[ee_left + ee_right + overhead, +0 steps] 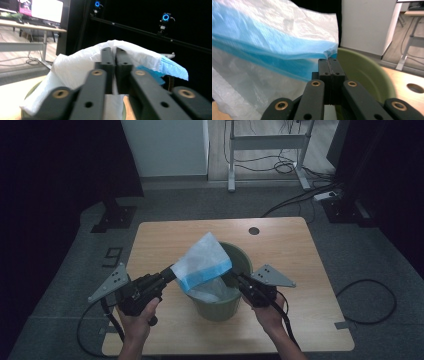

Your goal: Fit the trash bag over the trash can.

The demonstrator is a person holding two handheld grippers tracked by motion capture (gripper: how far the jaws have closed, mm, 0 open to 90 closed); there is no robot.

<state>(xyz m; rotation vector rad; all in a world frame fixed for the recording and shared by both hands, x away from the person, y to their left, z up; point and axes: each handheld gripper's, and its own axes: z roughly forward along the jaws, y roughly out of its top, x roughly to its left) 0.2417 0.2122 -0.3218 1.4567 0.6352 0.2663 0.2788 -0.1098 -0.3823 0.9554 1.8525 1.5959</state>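
A person is holding a hand-held gripper in each hand and is working on putting a white and blue trash bag (204, 261) into a small green trash bin (235, 305). The bin is standing upright on the wooden tabletop (160, 232), in the middle of the high view. The left hand-held gripper (170, 272) is sitting at the lower left of that frame, and its jaws are squeezed tight on one edge of the bag. In the left gripper view the white plastic is draping over and around the closed jaws. The right hand-held gripper (234, 276) is sitting at the lower right of the bin, and its jaws are also pressed together, pinching the blue edge of the bag right by the bin's rim. Part of the bag is already hanging down inside the bin. The rest is being held up above it, like a little tent. So the job looks about half done. The bag's mouth is not yet opened wide or folded over the rim all the way around, and that part is probably what is left to do.
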